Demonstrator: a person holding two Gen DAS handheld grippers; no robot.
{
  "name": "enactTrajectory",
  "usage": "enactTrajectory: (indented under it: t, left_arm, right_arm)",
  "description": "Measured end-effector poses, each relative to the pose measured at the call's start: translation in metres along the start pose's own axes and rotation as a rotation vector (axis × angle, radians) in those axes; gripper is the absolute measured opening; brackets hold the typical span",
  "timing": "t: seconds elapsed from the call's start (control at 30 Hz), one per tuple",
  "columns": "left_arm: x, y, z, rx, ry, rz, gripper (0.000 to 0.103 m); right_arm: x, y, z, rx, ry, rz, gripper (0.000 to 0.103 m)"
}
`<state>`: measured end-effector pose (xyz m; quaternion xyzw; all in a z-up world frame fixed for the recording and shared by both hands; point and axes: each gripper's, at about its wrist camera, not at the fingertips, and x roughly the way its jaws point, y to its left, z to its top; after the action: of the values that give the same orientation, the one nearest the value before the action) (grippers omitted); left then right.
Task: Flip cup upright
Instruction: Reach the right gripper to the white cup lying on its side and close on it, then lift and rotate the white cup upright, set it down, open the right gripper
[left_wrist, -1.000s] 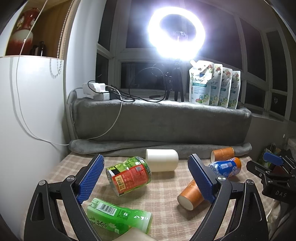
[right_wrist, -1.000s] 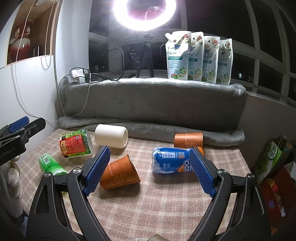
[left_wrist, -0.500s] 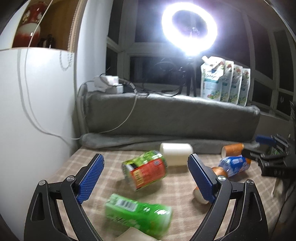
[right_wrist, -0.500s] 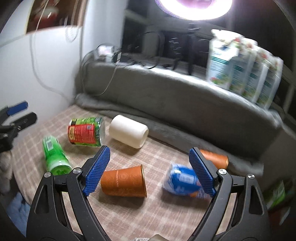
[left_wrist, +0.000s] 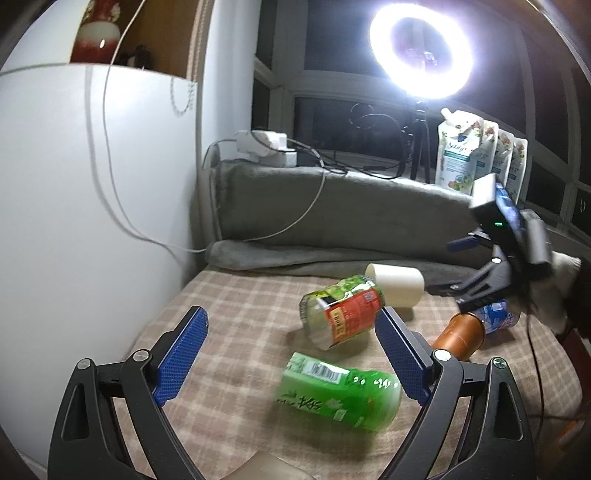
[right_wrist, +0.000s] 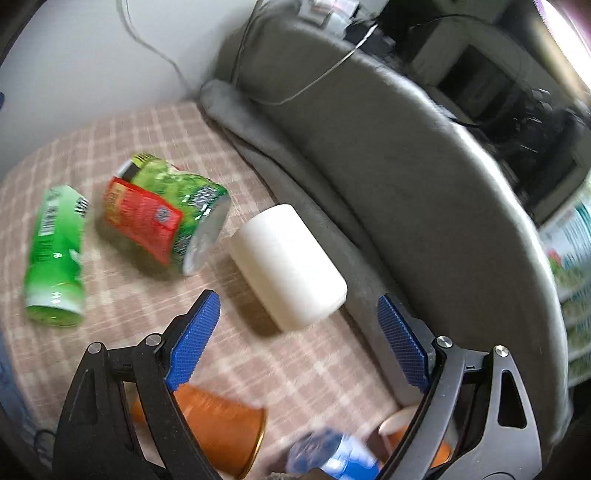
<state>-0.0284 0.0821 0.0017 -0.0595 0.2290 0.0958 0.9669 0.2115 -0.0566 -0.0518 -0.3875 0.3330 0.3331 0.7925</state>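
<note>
Scene: A checked cloth (right_wrist: 110, 147) strewn with tipped-over containers, a grey blanket roll (right_wrist: 369, 155) along its far edge.
White cup (right_wrist: 288, 266): Lies on its side against the blanket roll, right of the red-and-green can (right_wrist: 162, 218); in the left wrist view it shows as the white cup (left_wrist: 397, 284) behind that can (left_wrist: 341, 314).
Right gripper (right_wrist: 299, 343): Fingers spread wide, holding nothing, hovering above the white cup, which sits between and beyond the blue pads (right_wrist: 194, 343).
Left gripper (left_wrist: 291, 354): Also wide open and empty, hanging over the green bottle (left_wrist: 340, 391), well apart from the white cup.
Orange cup (right_wrist: 218, 432): On its side under the right gripper, beside a blue can (right_wrist: 332, 458); blurred.
Handling, as judged: The white cup looks light, smooth-walled and fairly stiff, likely to roll or skid if nudged. Whether it is ceramic or plastic cannot be told.
Where to hold, as judged: Across the round body near the middle, pads on opposite walls, squeezing gently so it neither slips nor dents while being tipped onto its base.
</note>
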Motion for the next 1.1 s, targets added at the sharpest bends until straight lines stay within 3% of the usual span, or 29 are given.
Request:
enactTrajectory:
  t: [0.4,0.7,0.93,1.1]
  left_arm:
    - [0.011,0.018,-0.002,-0.057,0.054,0.010,0.092]
    - [0.015,0.025,-0.001,-0.067,0.053,0.030,0.092]
    - [0.015,0.024,0.001,-0.060,0.038,0.031,0.092]
    - [0.013,0.019,0.004,-0.040,0.021,0.019,0.092]
  right_arm:
    - [0.072,0.016,0.025,-0.225,0.170,0.050,0.089]
    - [0.094,0.015,0.030,-0.243,0.189,0.039,0.085]
    - [0.079,0.018,0.016,-0.240,0.160,0.003,0.083]
    - [0.035,0.010,0.009,-0.184,0.089,-0.017,0.082]
